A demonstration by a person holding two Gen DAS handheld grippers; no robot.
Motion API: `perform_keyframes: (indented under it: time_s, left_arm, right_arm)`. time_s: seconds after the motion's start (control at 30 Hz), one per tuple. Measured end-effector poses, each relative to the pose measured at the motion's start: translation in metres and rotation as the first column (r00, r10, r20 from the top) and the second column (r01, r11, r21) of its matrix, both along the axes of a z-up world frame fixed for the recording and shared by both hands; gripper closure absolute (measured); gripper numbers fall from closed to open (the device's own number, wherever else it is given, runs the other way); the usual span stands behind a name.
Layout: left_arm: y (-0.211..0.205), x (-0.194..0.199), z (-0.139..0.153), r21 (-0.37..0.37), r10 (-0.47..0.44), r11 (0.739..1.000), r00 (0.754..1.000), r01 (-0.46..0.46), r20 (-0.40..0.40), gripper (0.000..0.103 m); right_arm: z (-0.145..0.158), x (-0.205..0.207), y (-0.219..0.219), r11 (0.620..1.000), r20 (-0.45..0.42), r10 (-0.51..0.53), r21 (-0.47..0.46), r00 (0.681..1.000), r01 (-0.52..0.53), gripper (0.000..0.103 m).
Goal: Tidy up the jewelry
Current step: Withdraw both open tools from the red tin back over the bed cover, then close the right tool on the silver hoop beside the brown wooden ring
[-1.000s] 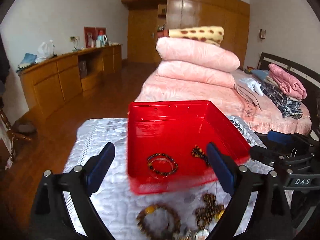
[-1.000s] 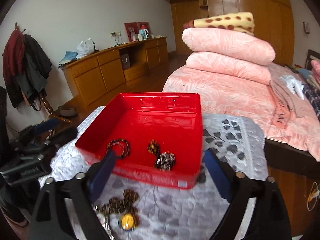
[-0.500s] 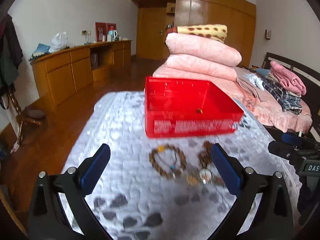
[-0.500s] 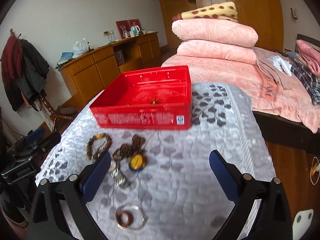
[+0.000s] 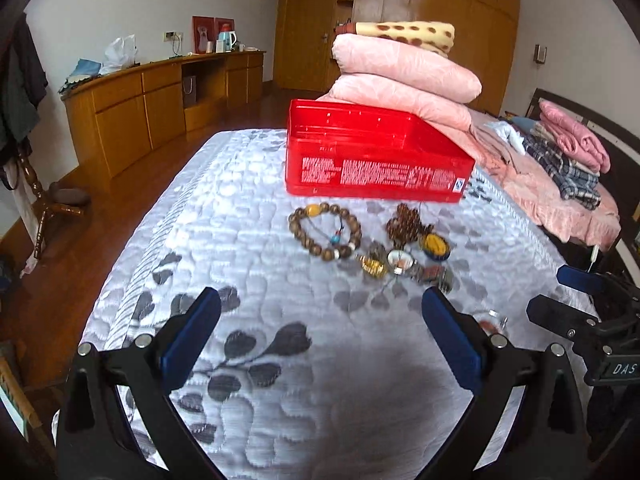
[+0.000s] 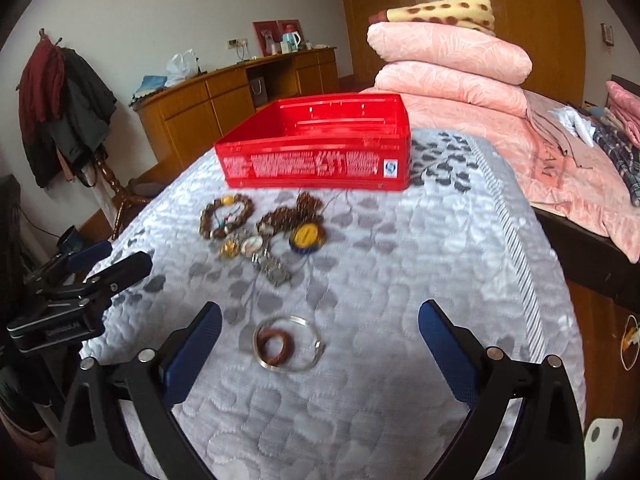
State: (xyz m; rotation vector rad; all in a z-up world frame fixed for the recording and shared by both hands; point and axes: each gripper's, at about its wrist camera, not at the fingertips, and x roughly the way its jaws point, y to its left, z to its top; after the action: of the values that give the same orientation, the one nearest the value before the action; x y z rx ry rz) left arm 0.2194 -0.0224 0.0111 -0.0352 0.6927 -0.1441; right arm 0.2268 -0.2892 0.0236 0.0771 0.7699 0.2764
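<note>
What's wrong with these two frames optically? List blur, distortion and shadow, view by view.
Left wrist: fisheye bends the walls, corners are black, the watch pile is smeared, and a gripper shadow falls on the quilted cover. Right wrist: same curved vignette, the silver bangle is motion-blurred, red box print unreadable.

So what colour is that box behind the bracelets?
Bright red box, with white print on its side; clearest in the right wrist view.

Red box [image 5: 376,176]: interior hidden behind its near wall in both views; white label print too blurred to read. Silver bangle [image 5: 490,317]: mostly hidden behind a finger of the left gripper [image 5: 320,334] in the left wrist view. Small charms [image 6: 256,250] beside the wooden bead bracelet [image 6: 226,216]: smeared, details indistinct.
</note>
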Motion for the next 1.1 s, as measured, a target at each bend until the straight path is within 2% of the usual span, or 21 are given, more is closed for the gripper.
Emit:
perform_keyframes:
  time_s: [0.2, 0.67, 0.83, 0.97, 1.03, 1.1]
  left_arm:
    - [0.002, -0.01, -0.006, 0.019, 0.006, 1.0, 1.0, -0.006, -0.005, 0.005]
    - [0.001, -0.019, -0.018, 0.037, -0.012, 0.999, 0.999, 0.013, -0.035, 0.005]
    - [0.003, -0.018, -0.02, 0.029, -0.011, 0.999, 0.999, 0.012, -0.037, 0.005]
    - [0.004, -0.018, -0.021, 0.031, -0.012, 0.999, 0.999, 0.013, -0.036, 0.005]
    - [0.004, -0.017, -0.021, 0.029, -0.012, 0.999, 0.999, 0.013, -0.037, 0.005]
    - [0.005, -0.016, -0.022, 0.027, -0.012, 1.0, 0.999, 0.013, -0.039, 0.005]
  right_arm:
    - [-0.009, -0.01, 0.007, 1.0, -0.004, 0.004, -0.017, 1.0, -0.004, 0.006]
    - [-0.023, -0.005, 0.022, 1.0, -0.065, 0.028, 0.012, 0.997, -0.028, 0.01]
    - [-0.031, 0.002, 0.022, 0.999, -0.111, 0.03, 0.034, 0.993, -0.027, 0.031]
    - [-0.033, 0.004, 0.024, 1.0, -0.112, 0.023, 0.016, 0.993, -0.022, 0.043]
    - [-0.033, 0.006, 0.024, 0.999, -0.115, 0.028, 0.019, 0.993, -0.025, 0.054]
    - [-0.033, 0.006, 0.024, 0.999, -0.116, 0.035, 0.019, 0.993, -0.032, 0.055]
